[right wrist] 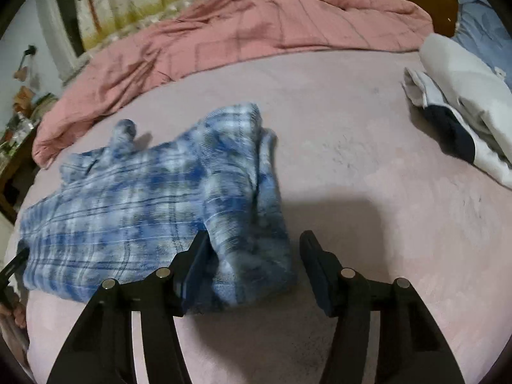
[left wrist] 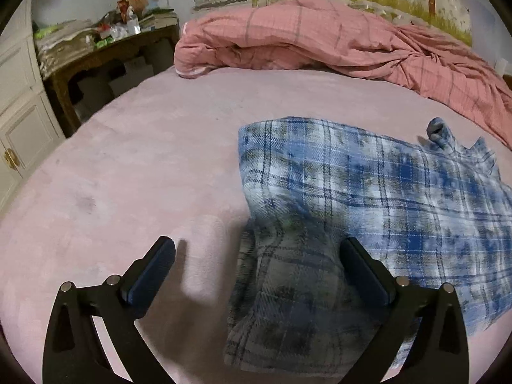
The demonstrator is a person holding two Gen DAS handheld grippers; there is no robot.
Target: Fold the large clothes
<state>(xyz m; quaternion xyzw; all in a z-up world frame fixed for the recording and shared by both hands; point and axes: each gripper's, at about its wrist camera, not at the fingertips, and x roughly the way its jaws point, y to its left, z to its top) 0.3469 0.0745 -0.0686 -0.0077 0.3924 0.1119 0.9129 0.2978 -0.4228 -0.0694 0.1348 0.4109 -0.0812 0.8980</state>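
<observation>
A blue and white plaid shirt (left wrist: 368, 198) lies partly folded on the pink bed sheet (left wrist: 144, 166); it also shows in the right wrist view (right wrist: 144, 198). My left gripper (left wrist: 256, 256) is open, its jaws wide apart, with the shirt's near left edge lying between and under them. My right gripper (right wrist: 252, 252) is open over the shirt's folded right end, which sits between the jaws. The left gripper's tip (right wrist: 12, 265) shows at the left edge of the right wrist view.
A rumpled pink checked duvet (left wrist: 320, 35) lies along the far side of the bed. A stack of white and dark folded clothes (right wrist: 464, 112) sits at the bed's right. A cluttered wooden table (left wrist: 96, 44) and white cabinet (left wrist: 19, 121) stand left of the bed.
</observation>
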